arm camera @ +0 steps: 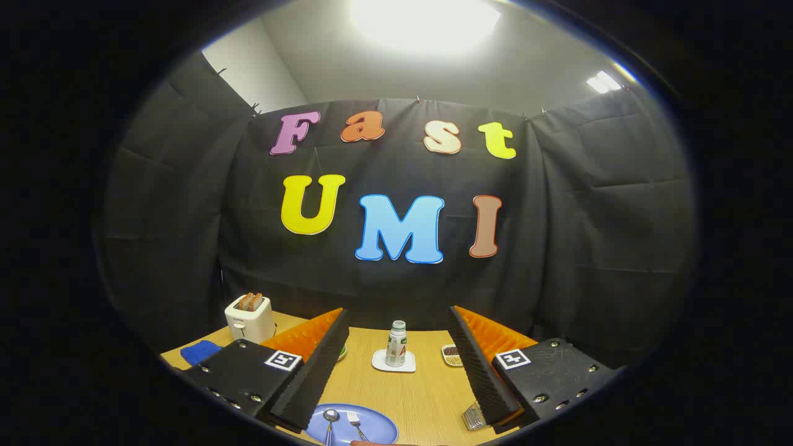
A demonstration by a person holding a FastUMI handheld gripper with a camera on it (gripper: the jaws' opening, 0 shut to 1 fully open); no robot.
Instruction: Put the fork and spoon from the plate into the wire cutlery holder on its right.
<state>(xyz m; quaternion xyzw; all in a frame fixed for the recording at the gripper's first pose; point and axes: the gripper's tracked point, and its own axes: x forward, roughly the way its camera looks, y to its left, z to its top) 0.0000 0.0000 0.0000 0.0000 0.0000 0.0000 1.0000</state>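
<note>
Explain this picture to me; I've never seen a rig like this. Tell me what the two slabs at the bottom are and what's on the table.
The camera rides on a hand-held claw and looks forward along it. The two slabs are its fingers, spread open, holding nothing. Below, between them, a blue plate carries a spoon and fork. By the right finger is the wire cutlery holder. Beyond them on the wooden table stand a bottle on a coaster, a small dish, a toaster and a blue cloth.
</note>
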